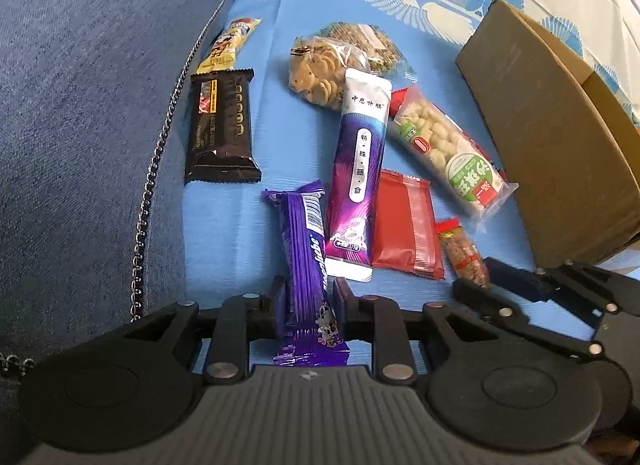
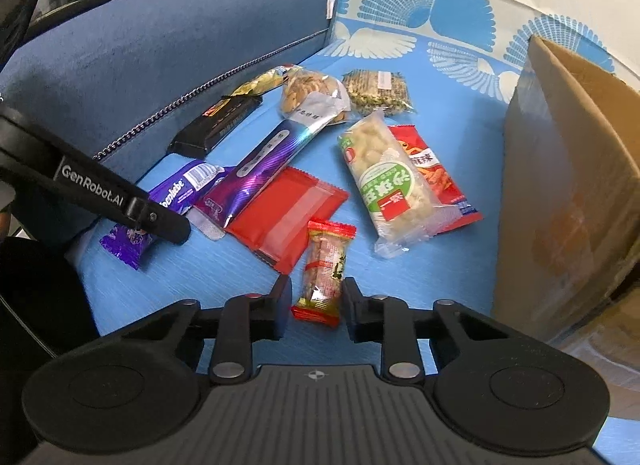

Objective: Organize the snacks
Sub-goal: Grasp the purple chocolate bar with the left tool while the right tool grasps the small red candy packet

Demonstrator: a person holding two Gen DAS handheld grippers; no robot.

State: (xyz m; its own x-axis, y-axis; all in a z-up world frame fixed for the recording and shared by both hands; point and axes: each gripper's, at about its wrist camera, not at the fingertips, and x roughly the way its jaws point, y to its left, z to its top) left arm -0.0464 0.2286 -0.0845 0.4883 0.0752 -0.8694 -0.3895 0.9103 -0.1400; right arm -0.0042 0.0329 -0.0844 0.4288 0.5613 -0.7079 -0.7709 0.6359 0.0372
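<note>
Several snacks lie on a blue cloth (image 1: 224, 225). My left gripper (image 1: 309, 299) is shut on a purple chocolate bar (image 1: 306, 249), one pad on each long side near its lower end; the bar (image 2: 180, 189) still rests on the cloth. My right gripper (image 2: 316, 303) is shut on a small red-ended candy (image 2: 324, 265), and the same candy (image 1: 462, 251) shows between its fingers (image 1: 472, 291) from the left. Beyond lie a purple-and-white pouch (image 1: 360, 169), a red packet (image 1: 404, 225), a green-labelled puff bar (image 1: 444, 149), a dark bar (image 1: 224, 129), a yellow bar (image 1: 230, 45) and bagged cookies (image 1: 316, 73).
An open cardboard box (image 2: 568, 185) stands at the right edge of the cloth, close to the puff bar. A blue cushion (image 1: 80, 125) with a metal chain (image 1: 160, 153) borders the snacks on the left. A red chilli-snack packet (image 2: 436, 173) lies under the puff bar.
</note>
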